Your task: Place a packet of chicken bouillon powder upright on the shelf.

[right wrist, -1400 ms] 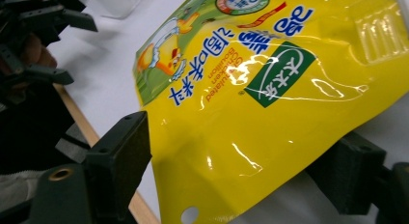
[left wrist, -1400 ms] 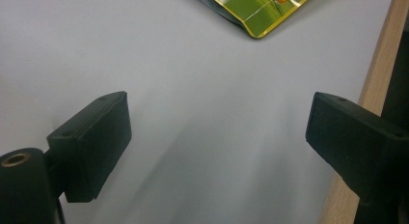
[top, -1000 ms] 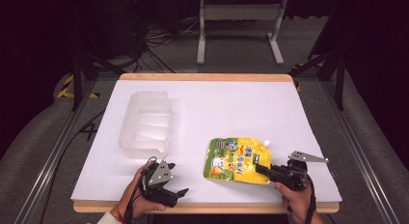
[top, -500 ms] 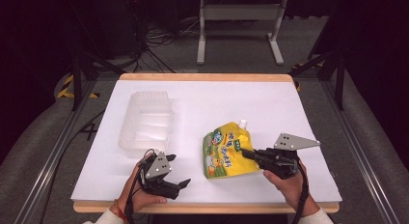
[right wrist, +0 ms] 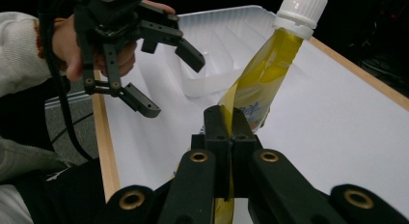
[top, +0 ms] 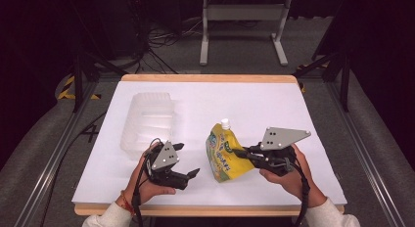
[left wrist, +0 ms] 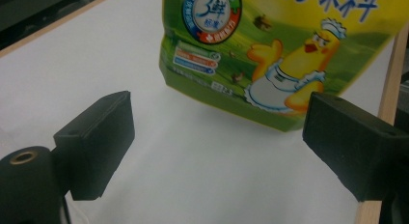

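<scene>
A yellow-green spouted pouch [top: 222,153] with a white cap [top: 225,123] stands raised on edge near the table's front middle. My right gripper [top: 238,152] is shut on the pouch's right side seam; in the right gripper view the jaws pinch the thin edge of the pouch [right wrist: 258,79] below the cap [right wrist: 301,7]. My left gripper [top: 186,160] stands open just left of the pouch, not touching it. In the left gripper view its pads [left wrist: 99,137] are spread wide, and the pouch's printed face [left wrist: 270,45] hangs a little above the white surface.
A clear plastic tray [top: 149,120] lies at the left middle of the white table top [top: 274,104], just beyond my left hand, with its ribbed inside [right wrist: 231,35] facing up. The wooden front edge [top: 210,211] runs close below both hands. A metal stand [top: 242,21] is on the floor behind.
My right gripper has lifted the pouch from lying flat to standing on edge, cap up, and shifted it left. My left gripper has moved forward and toward the pouch.
</scene>
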Tool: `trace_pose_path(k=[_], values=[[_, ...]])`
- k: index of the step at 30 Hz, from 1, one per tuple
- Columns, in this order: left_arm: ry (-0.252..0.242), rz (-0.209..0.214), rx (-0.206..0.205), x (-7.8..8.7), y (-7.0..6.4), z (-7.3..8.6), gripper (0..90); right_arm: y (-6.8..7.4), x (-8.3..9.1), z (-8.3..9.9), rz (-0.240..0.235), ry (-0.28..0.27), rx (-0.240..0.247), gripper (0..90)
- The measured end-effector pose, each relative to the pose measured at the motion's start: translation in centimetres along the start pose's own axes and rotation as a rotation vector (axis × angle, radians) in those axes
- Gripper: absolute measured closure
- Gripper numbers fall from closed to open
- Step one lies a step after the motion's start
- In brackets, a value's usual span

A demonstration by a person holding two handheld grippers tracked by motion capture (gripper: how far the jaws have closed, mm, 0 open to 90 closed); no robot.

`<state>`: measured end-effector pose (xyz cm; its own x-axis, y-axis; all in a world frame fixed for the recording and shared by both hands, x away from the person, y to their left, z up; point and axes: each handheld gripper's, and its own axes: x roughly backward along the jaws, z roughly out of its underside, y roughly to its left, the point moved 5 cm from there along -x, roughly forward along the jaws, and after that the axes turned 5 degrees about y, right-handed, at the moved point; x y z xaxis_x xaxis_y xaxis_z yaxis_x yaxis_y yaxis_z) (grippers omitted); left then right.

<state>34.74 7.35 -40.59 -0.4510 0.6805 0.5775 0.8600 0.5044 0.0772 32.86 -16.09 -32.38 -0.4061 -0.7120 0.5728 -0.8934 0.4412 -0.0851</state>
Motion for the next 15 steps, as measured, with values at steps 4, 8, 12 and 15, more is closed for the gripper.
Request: trace_pose_path(k=[4, 8, 12, 15], values=[[-0.010, 0.004, -0.008, -0.3, 0.3, -0.8, 11.5, 0.3, 0.1, -1.1, -0.017, 0.029, 0.097, 90.0], [-0.010, 0.008, -0.008, -0.9, 0.9, -1.5, 11.5, 0.7, -0.1, -2.0, -0.036, 0.057, 0.168, 90.0], [-0.012, 0.027, -0.010, -1.2, 1.2, -1.9, 11.2, 1.1, -0.3, -2.4, -0.057, 0.078, 0.220, 90.0], [-0.010, 0.038, -0.017, -1.5, 1.2, -2.0, 11.7, 1.3, -0.5, -2.6, -0.078, 0.086, 0.248, 90.0]])
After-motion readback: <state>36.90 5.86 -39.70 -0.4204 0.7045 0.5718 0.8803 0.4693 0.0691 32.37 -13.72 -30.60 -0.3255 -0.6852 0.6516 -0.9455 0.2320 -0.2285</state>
